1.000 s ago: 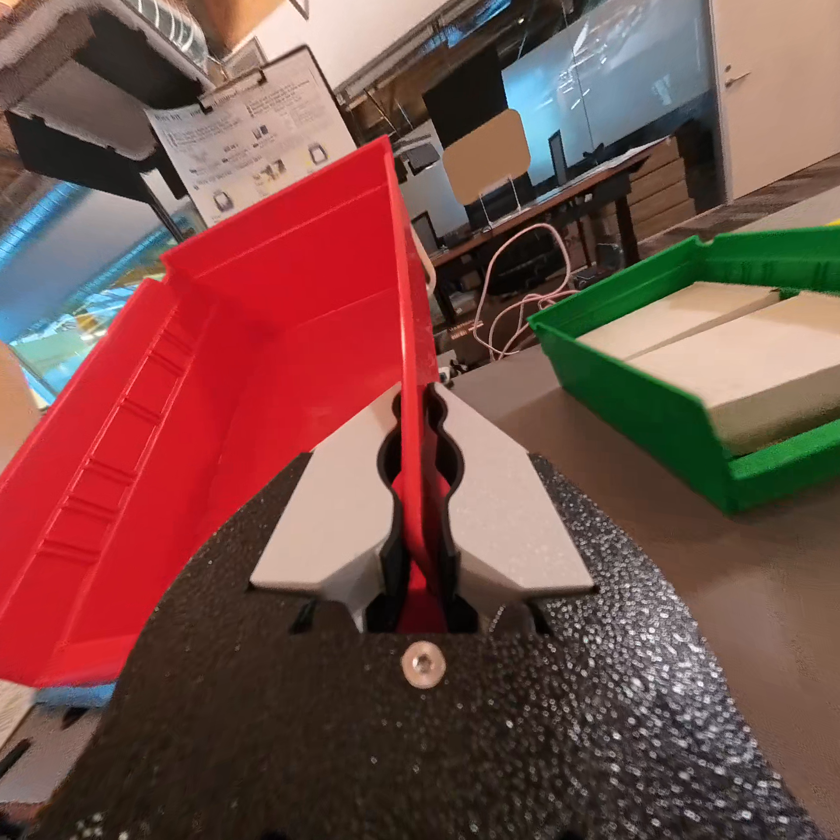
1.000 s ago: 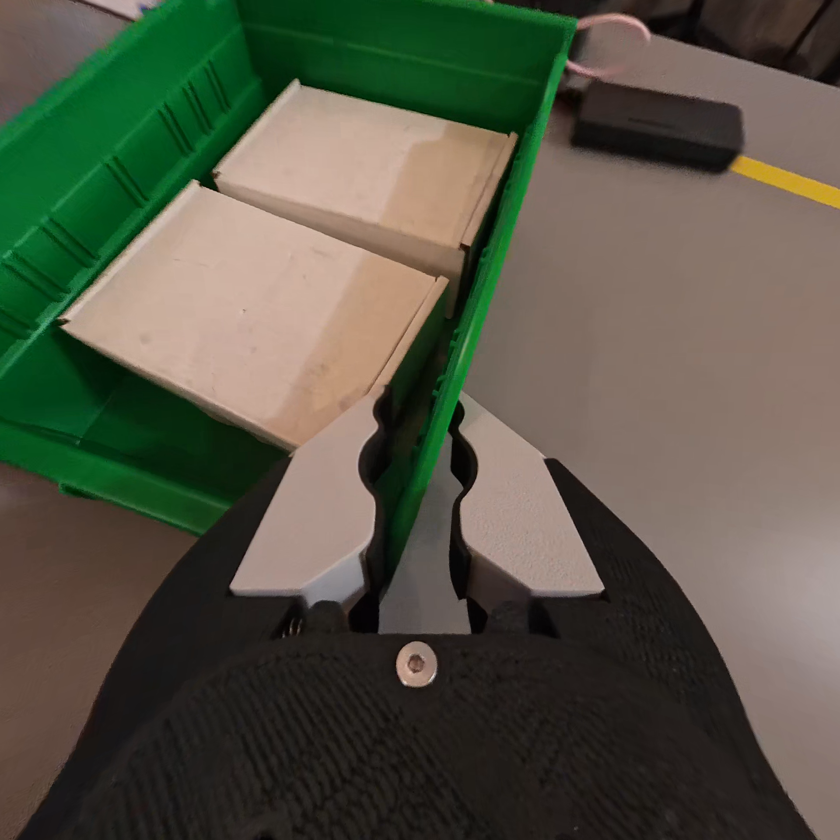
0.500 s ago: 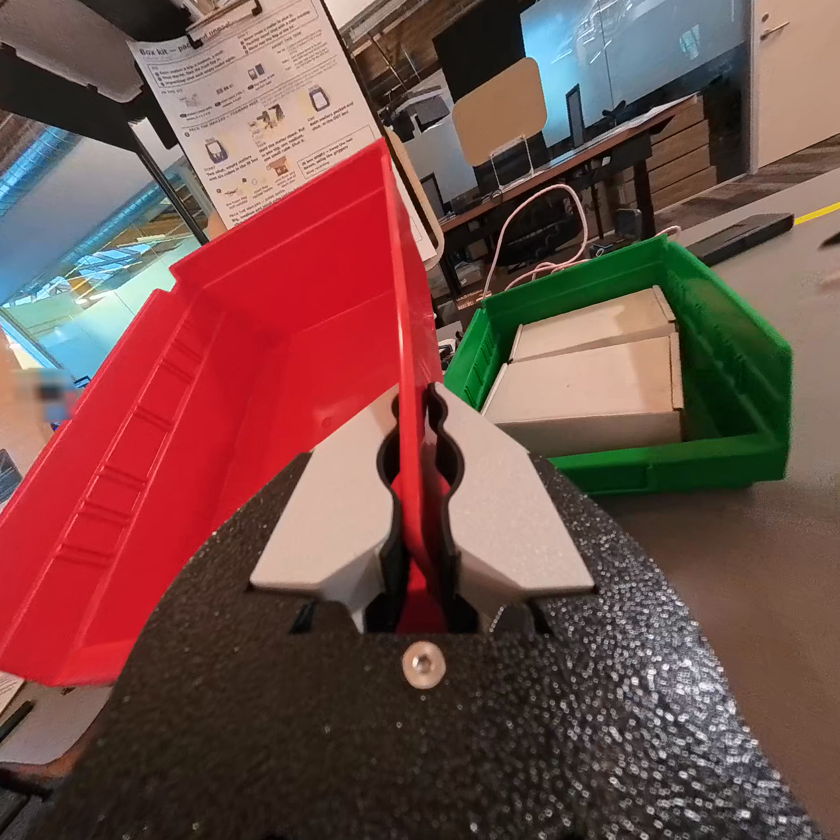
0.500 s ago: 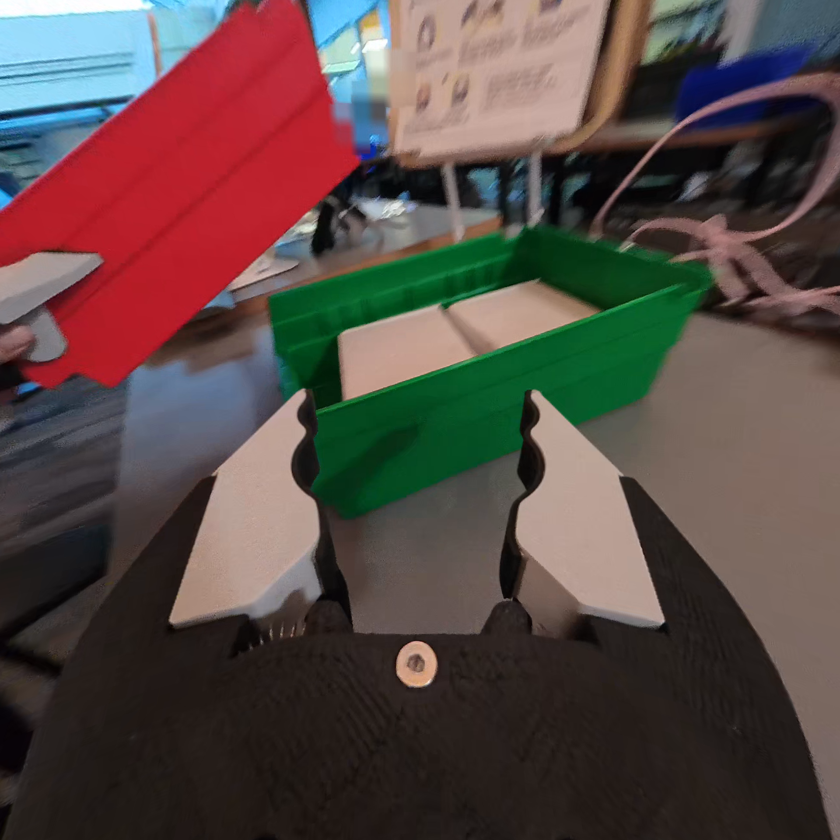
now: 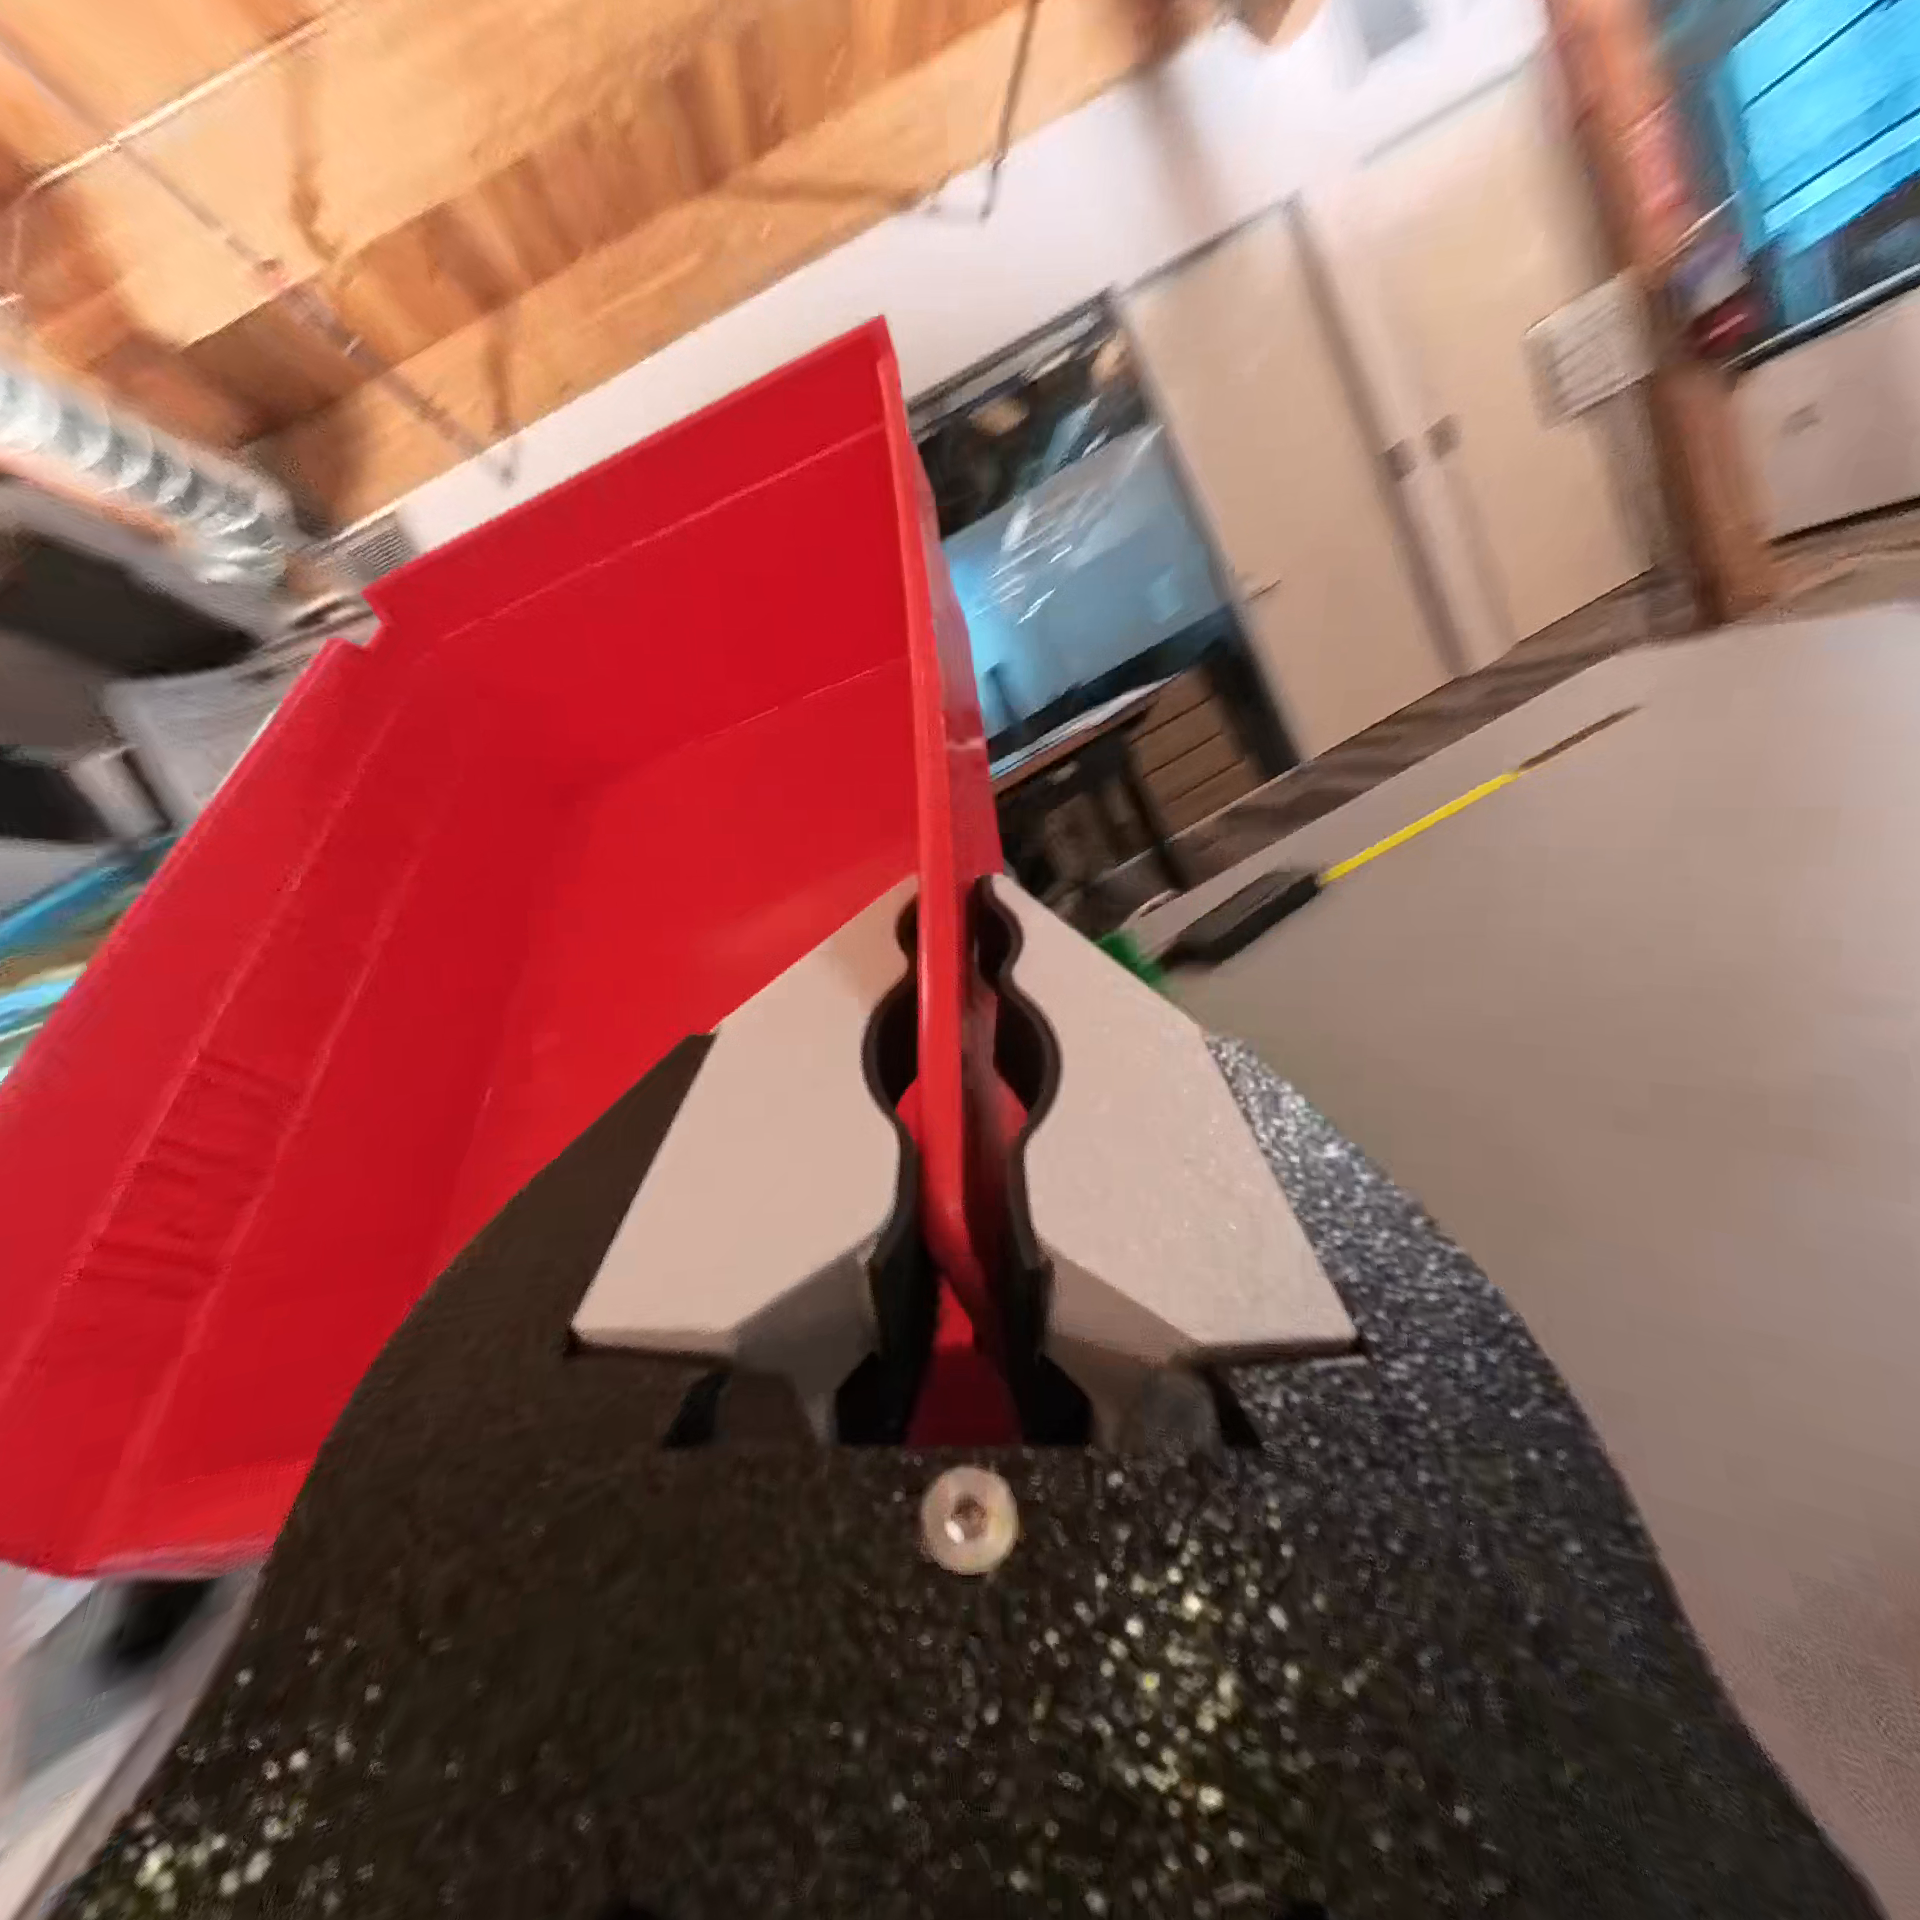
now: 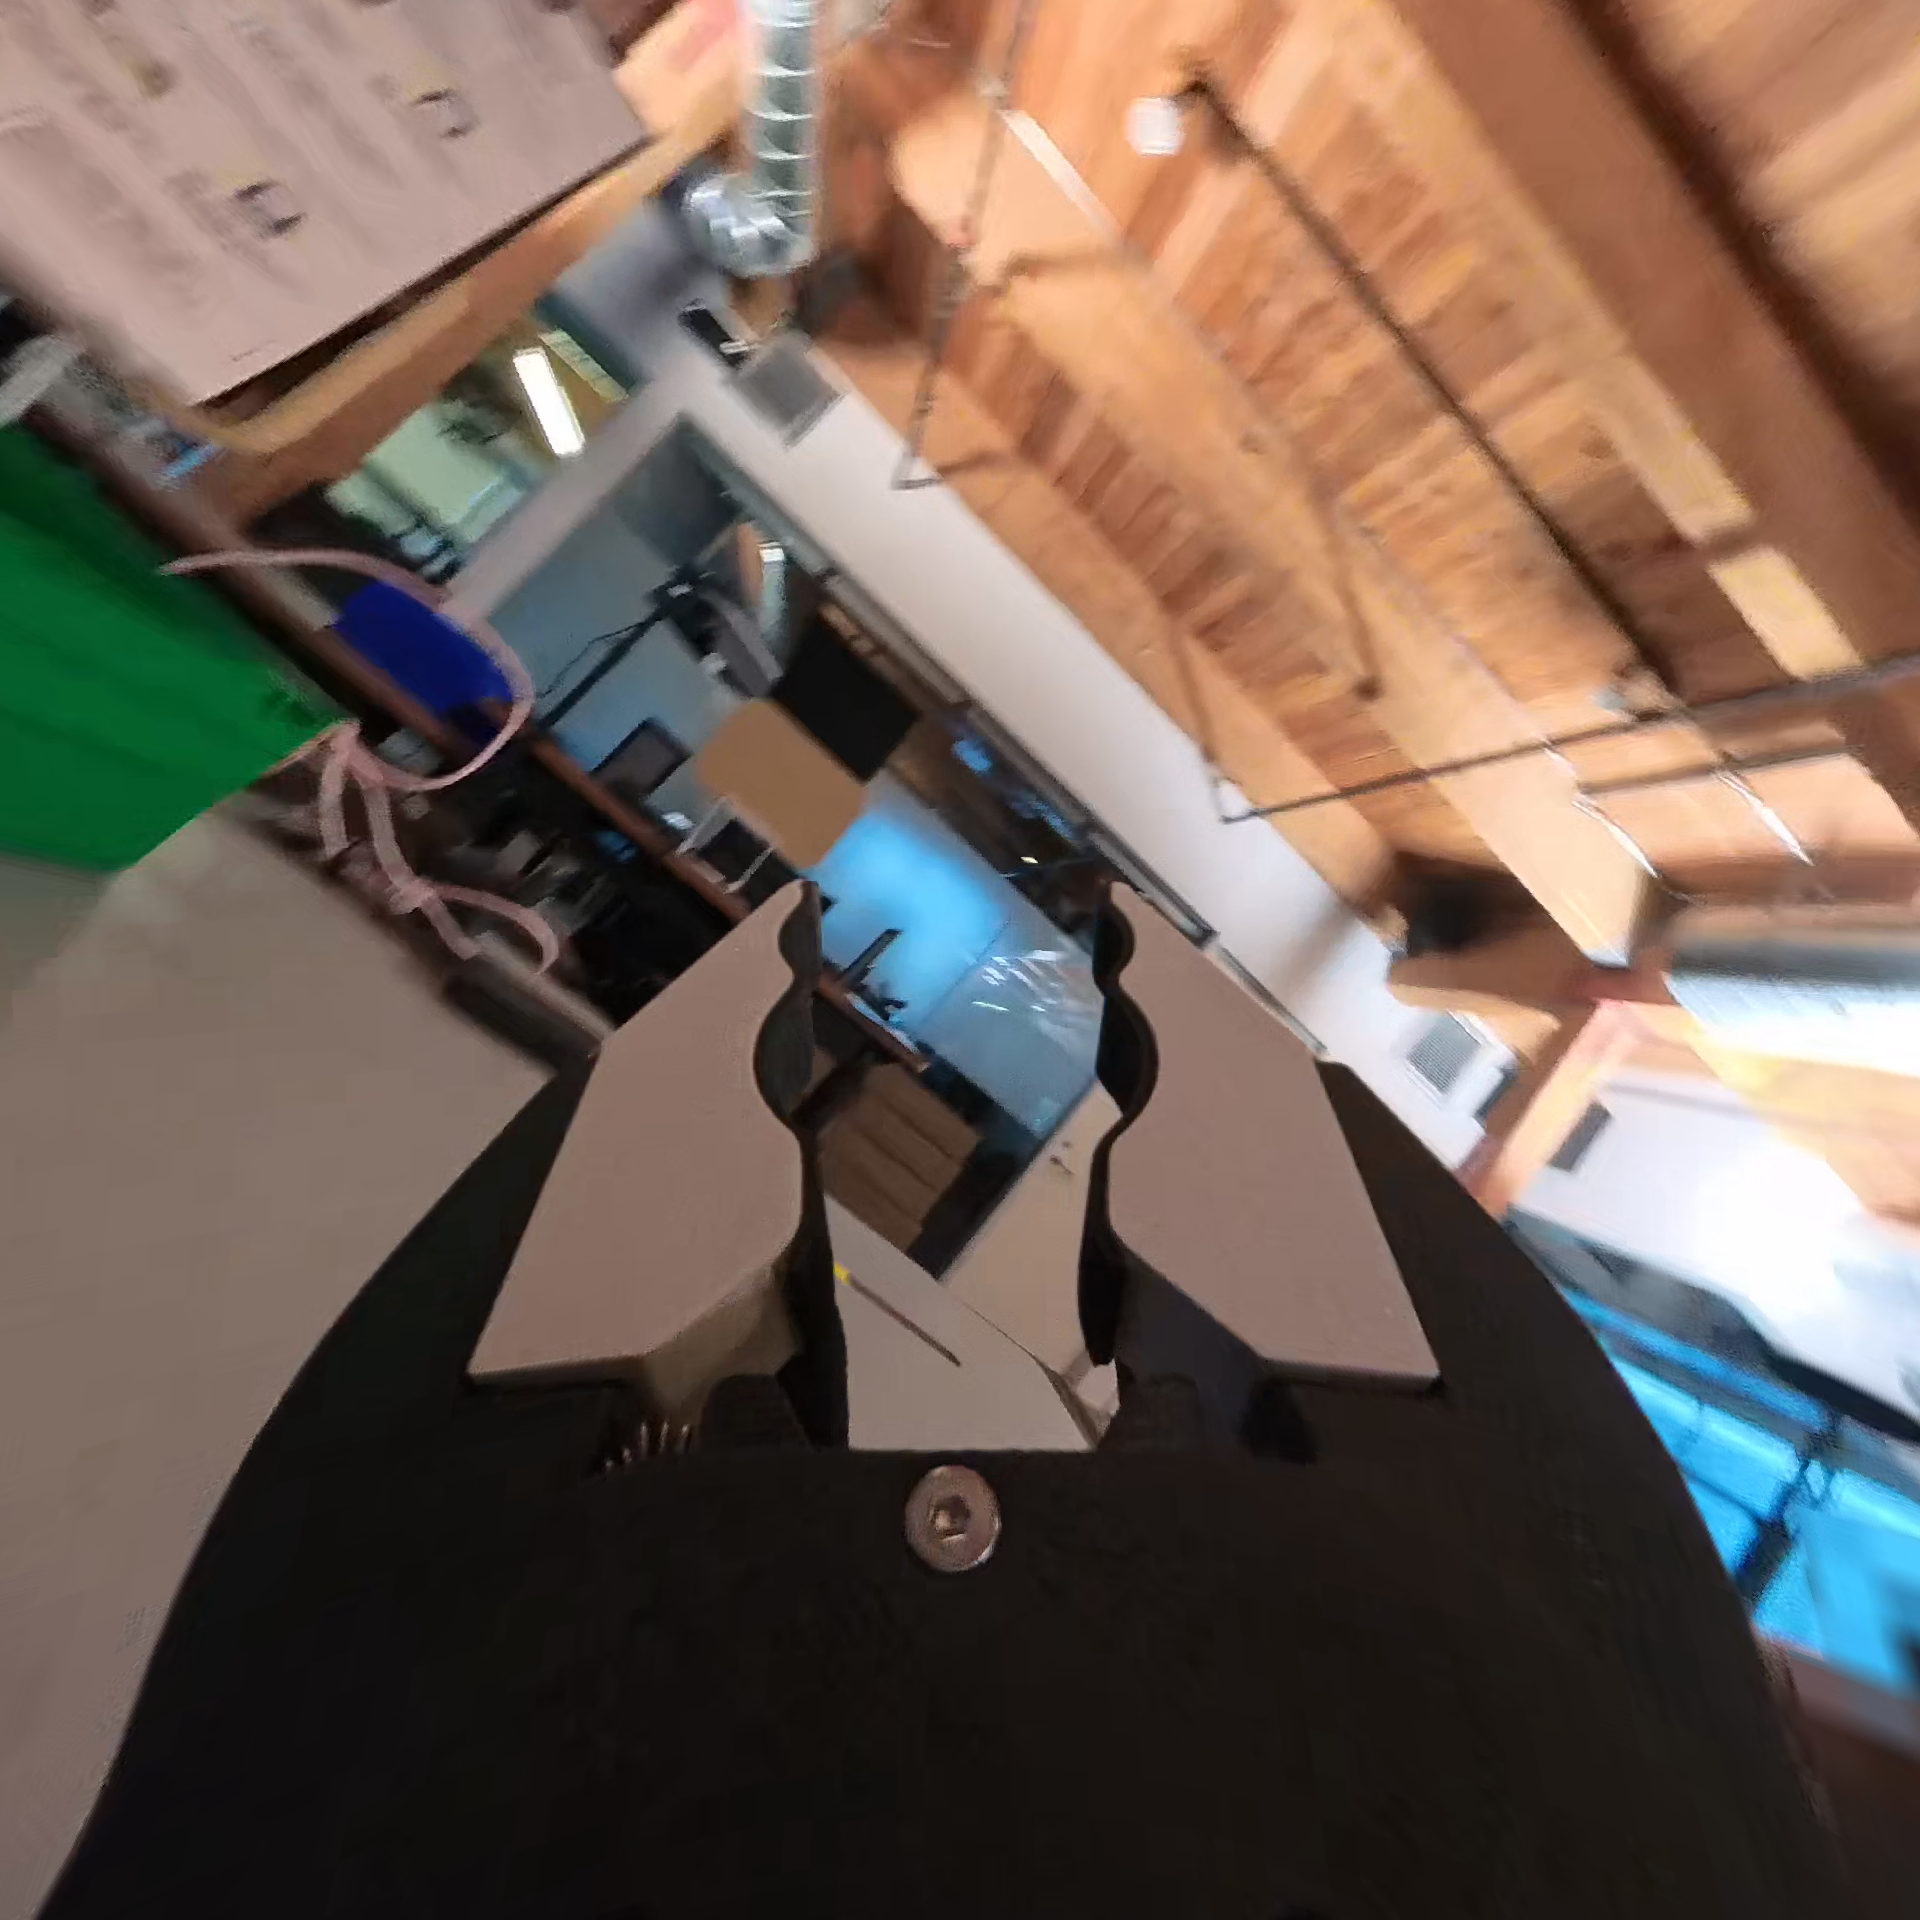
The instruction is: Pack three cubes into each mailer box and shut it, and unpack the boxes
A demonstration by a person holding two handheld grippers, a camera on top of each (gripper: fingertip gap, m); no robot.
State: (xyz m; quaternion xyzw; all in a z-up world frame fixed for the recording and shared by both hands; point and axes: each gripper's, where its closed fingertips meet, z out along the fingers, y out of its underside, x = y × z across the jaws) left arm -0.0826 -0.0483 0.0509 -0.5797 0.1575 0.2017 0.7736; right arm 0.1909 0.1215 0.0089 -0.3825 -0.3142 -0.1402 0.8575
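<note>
A: What's around the fingers?

B: A green bin [image 6: 114,665] sits far off to the left of the right gripper [image 6: 956,904], with pink cords [image 6: 416,821] beside it. A black block [image 5: 1242,920] and a yellow line [image 5: 1423,831] lie on the grey table [image 5: 1610,1039], just right of the left gripper [image 5: 948,904].

A: What do the fingers hold?

B: The left ones pinch the wall of a red bin [image 5: 499,935]. It's lifted and tipped, open side to their left. The right ones are apart, with nothing between. No mailer boxes show; the view is blurry.
</note>
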